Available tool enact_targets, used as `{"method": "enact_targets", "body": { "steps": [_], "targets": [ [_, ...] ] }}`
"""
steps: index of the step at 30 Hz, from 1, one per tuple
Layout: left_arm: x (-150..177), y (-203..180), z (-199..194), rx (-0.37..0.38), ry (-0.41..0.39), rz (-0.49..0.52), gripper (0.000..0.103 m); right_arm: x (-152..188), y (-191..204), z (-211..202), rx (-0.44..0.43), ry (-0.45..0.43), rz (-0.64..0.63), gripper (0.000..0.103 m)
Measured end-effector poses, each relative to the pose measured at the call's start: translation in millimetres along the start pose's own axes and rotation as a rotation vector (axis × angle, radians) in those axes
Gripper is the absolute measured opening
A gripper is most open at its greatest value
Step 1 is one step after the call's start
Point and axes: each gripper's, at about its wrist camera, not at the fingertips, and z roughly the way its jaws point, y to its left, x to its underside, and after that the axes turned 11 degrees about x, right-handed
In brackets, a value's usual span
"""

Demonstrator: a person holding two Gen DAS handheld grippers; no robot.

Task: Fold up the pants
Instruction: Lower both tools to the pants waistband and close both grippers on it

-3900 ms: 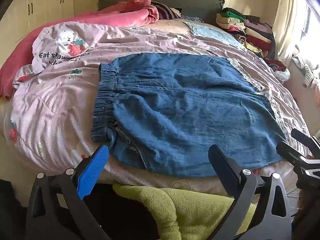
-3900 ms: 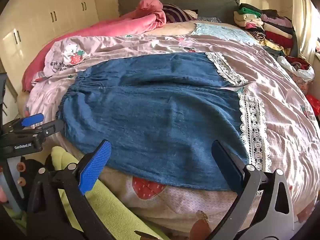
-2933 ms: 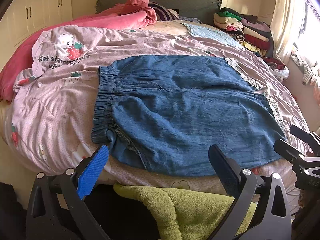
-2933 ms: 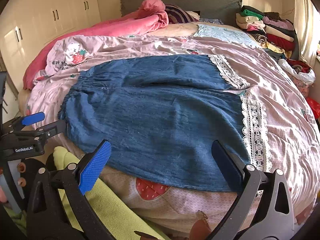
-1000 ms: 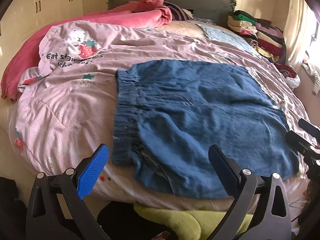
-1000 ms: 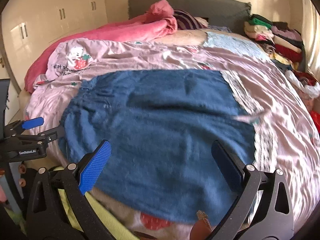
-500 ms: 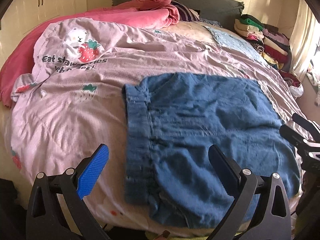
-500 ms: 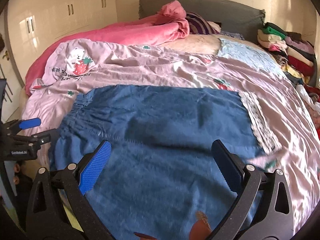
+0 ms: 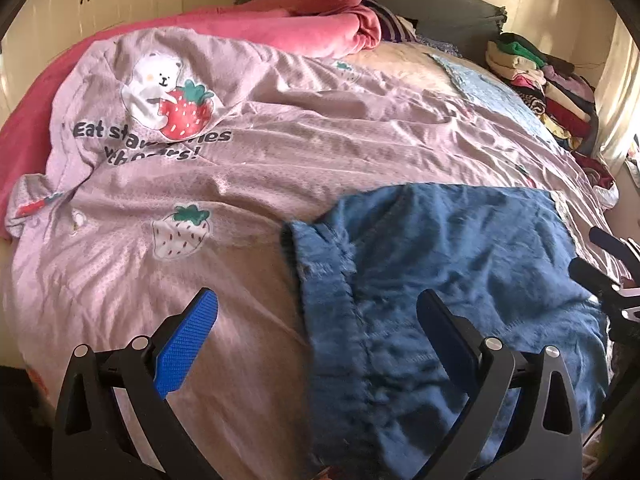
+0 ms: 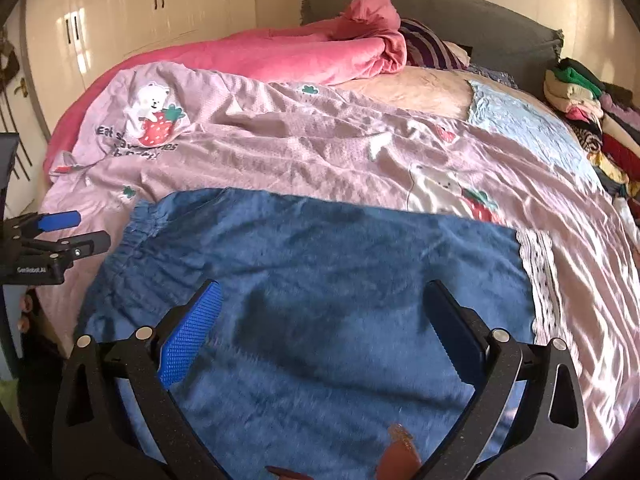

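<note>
Blue denim pants [image 9: 440, 280] lie flat on the pink bedspread, with the elastic waistband [image 9: 320, 280] to the left and white lace cuffs [image 10: 538, 276] to the right. My left gripper [image 9: 316, 320] is open and empty, hovering over the waistband edge. My right gripper [image 10: 320, 312] is open and empty, above the middle of the pants [image 10: 320, 260]. The left gripper also shows at the left edge of the right wrist view [image 10: 76, 232], and the right gripper at the right edge of the left wrist view [image 9: 600, 256].
The pink bedspread [image 9: 180, 184] with a bear-and-strawberry print covers the bed. A bunched pink blanket [image 10: 280, 56] lies at the head. Stacked folded clothes [image 9: 536, 76] stand at the far right. Cream wardrobe doors [image 10: 120, 20] are at the left.
Both grippers have moved forward and up over the bed, from beyond the near edge to above the pants. The green cloth below the bed edge has left view. Both stay open.
</note>
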Motion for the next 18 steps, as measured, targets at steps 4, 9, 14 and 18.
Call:
{"method": "enact_targets", "body": {
  "steps": [4,9,14,18],
  "targets": [
    [-13.3,14.5,23.3,0.016,0.033,-0.015,0.099,-14.2,4.9,17.2,0.004,-0.002,-0.048,0.095],
    [-24.0,26.7,52.8,0.014,0.078,-0.018,0.099,-26.7,6.9,43.6,-0.025,0.024,-0.078,0.095],
    [-31.7,29.5,74.4,0.087,0.095,-0.012,0.099,-35.9,16.3,68.4,-0.049,0.046,-0.143,0.095],
    [-31.9,24.9,89.1,0.144,0.104,0.015,0.079,-40.6,26.2,87.7,-0.056,0.06,-0.192,0.095]
  ]
}}
